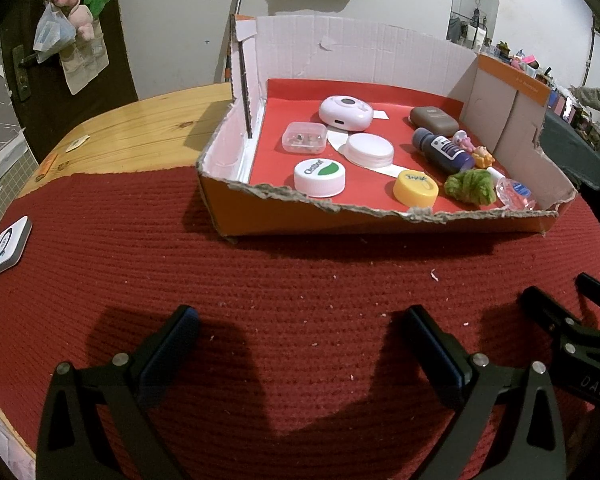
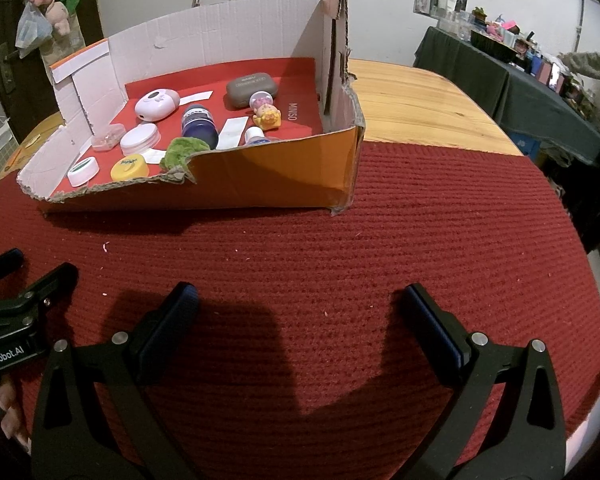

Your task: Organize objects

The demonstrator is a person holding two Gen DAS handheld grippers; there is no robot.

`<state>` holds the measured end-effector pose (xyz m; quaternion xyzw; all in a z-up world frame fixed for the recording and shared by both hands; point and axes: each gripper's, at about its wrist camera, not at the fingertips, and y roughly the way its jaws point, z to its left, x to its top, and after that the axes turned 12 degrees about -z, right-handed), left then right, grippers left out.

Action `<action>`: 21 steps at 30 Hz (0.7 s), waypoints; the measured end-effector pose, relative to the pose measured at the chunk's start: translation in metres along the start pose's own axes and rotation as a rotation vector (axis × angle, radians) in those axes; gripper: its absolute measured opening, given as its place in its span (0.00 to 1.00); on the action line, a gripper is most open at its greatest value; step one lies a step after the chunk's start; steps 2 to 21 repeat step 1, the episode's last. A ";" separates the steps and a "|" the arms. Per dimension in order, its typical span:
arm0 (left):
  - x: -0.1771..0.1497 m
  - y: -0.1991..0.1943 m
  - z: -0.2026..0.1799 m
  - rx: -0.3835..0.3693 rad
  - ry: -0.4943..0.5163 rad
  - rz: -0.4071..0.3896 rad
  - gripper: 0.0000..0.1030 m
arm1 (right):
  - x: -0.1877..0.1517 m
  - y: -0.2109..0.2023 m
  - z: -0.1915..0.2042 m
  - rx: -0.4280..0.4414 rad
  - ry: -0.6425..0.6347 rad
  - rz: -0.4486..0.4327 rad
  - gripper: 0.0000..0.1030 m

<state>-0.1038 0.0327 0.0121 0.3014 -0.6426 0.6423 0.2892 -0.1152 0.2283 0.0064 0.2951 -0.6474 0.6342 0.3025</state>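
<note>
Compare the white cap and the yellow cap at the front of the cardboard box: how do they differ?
The white cap carries a green patch and dark printed lettering on top; the yellow cap shows only a faint scribbled mark. The white cap lies nearer the box's left side, while the yellow cap lies to its right, next to the green fuzzy ball. Both are round, ribbed screw caps lying top-up on the red lining behind the torn front edge.

My left hand-held gripper (image 1: 300, 316) hovers with its jaws spread wide over a red knitted mat (image 1: 260, 280) on the wooden bench (image 1: 140, 128). Ahead sits a torn cardboard box (image 1: 380, 220) holding a white cap (image 1: 320, 177), a yellow cap (image 1: 416, 187), a dark bottle (image 1: 442, 150) and a green pom-pom (image 1: 470, 186).
</note>
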 end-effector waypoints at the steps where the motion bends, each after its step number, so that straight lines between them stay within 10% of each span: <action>1: 0.000 0.000 0.000 0.000 0.000 0.000 1.00 | 0.000 0.000 0.000 0.000 0.000 0.000 1.00; 21: 0.000 0.000 0.000 0.000 0.000 0.000 1.00 | 0.000 0.000 0.000 0.000 0.000 0.000 1.00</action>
